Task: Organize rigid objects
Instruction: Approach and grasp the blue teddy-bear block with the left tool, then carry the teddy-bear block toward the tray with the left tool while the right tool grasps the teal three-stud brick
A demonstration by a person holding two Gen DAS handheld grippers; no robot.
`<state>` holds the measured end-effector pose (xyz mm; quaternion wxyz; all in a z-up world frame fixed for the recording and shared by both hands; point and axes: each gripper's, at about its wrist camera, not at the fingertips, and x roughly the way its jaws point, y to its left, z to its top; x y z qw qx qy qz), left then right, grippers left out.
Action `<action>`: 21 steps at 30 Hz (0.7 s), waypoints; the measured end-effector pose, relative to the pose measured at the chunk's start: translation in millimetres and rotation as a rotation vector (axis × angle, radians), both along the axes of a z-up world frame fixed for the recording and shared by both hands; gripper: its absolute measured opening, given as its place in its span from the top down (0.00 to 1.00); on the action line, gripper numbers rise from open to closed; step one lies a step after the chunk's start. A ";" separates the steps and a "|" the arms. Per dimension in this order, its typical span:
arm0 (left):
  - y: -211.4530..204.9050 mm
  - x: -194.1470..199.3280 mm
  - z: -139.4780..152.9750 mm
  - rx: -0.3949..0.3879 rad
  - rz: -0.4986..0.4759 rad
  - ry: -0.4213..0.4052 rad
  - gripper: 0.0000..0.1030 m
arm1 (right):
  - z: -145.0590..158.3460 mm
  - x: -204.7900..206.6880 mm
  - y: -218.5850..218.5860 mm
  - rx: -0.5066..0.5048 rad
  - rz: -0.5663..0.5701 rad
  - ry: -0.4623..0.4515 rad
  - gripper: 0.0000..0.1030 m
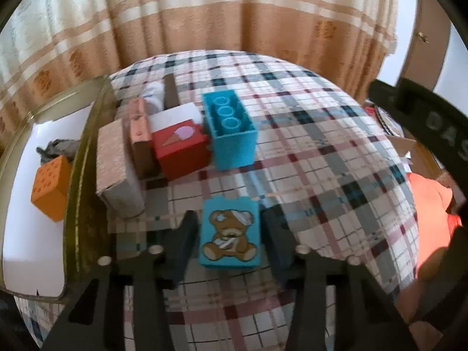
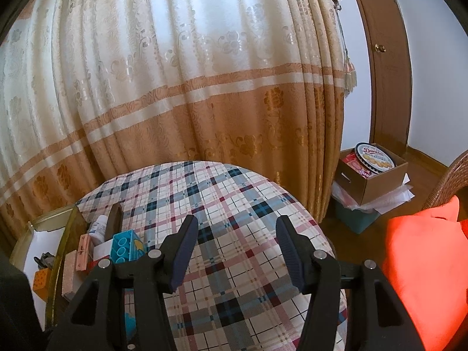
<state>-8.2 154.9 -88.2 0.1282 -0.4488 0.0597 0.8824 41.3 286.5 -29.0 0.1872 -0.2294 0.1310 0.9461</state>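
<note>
Left wrist view, teddy block (image 1: 229, 234) btwn fingers, red block (image 1: 181, 152), blue brick (image 1: 231, 131) beyond

Patterned curtain (image 2: 181, 93) behind plaid tablecloth (image 2: 234, 204); beside it — cardboard box (image 2: 377, 178), orange cushion (image 2: 424, 263).

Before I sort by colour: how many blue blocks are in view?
2. The bear block lies between the left tool's fingers; the other blue block, its hollows showing, stands farther back beside the red block. More may be hidden behind the boxes.
</note>
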 end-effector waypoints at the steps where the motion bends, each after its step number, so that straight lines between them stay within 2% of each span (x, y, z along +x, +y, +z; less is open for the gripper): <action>1: 0.5 1.0 0.2 0.001 -0.006 0.001 0.64 | -0.3 -0.1 0.5 -0.001 0.001 -0.003 0.43; 4: -3.4 0.2 0.8 0.008 -0.019 0.001 0.70 | -0.1 -1.3 -0.1 -0.001 0.000 -0.003 0.43; 6: -8.9 0.3 1.4 0.034 -0.023 -0.004 0.70 | -0.4 -2.2 -0.2 -0.001 0.000 -0.007 0.43; 10: -28.2 5.1 7.7 0.140 0.006 0.015 0.70 | -0.2 -2.0 -1.6 0.007 -0.006 -0.009 0.43; 14: -39.1 17.6 26.7 0.160 -0.013 0.122 0.70 | 1.1 -2.1 -6.1 0.031 -0.003 -0.010 0.43; 17: -55.0 25.9 42.8 0.207 -0.014 0.194 0.70 | 2.1 -2.8 -10.4 0.048 0.021 -0.009 0.43; 21: -88.4 26.5 61.7 0.247 0.075 0.293 0.70 | 4.8 -2.8 -20.4 0.078 0.082 0.009 0.44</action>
